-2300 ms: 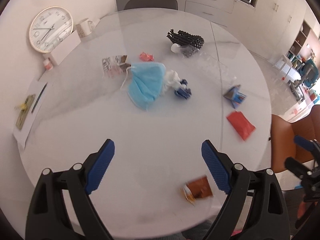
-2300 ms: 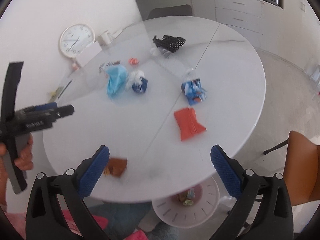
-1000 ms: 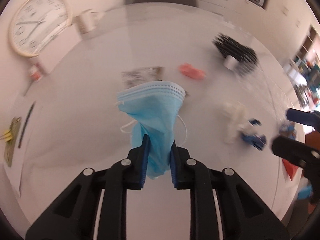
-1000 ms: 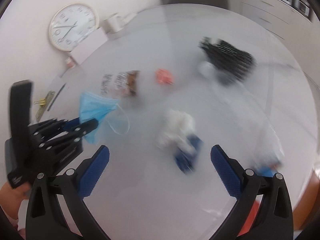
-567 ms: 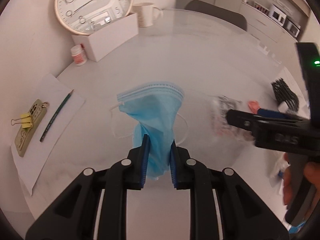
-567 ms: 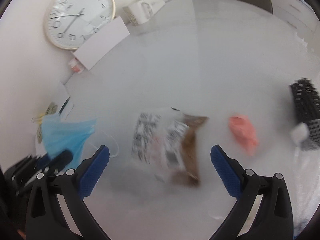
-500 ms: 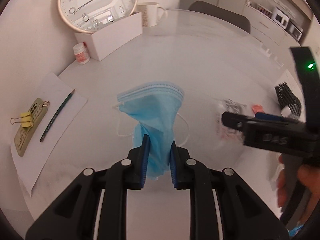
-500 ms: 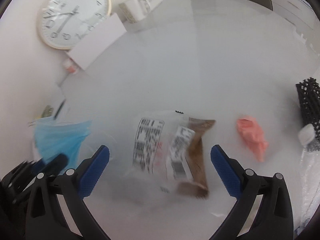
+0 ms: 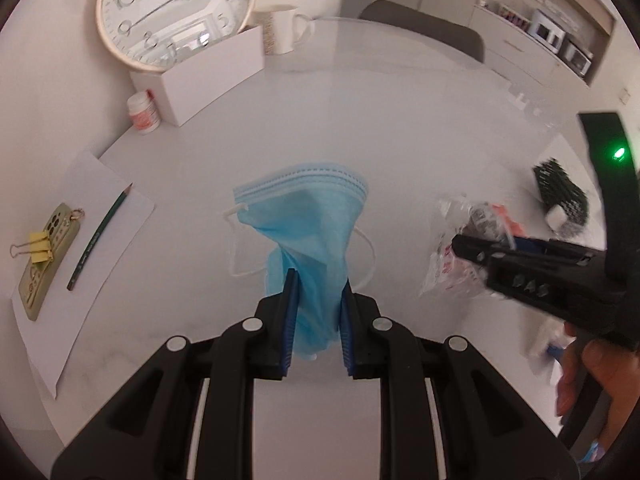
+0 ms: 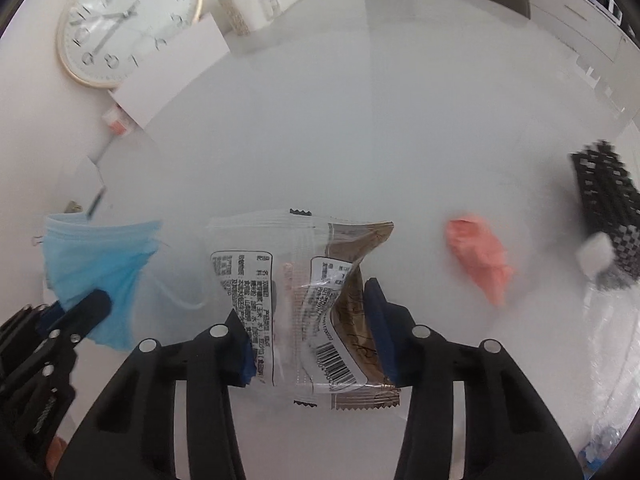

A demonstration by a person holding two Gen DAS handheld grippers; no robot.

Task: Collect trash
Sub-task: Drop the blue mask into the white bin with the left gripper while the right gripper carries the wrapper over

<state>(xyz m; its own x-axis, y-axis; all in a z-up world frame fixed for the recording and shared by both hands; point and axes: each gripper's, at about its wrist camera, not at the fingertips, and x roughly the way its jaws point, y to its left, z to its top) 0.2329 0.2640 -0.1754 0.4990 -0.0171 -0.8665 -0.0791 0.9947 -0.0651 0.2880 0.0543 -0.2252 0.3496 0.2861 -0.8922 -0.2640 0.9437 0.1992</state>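
Left tongs (image 9: 316, 316) are gripping the blue mask (image 9: 308, 232) above the counter (image 9: 400, 128) while right tongs (image 10: 310, 334), just closing, are pinching the clear wrapper (image 10: 296, 300) mid-counter; next, probably carrying both binward.

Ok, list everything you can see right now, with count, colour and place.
Pleated face mask: one, blue, pinched in left gripper.
Clear snack wrapper: one, clear and brown, between right gripper's pads.
Crumpled scrap: one, pink, right of wrapper.
Round wall clock: one, white, table's far left.
Ceramic mug: one, white, beside clock.
Pencil: one, green, on paper.
Left gripper: shut.
Right gripper: has just been closing on wrapper.
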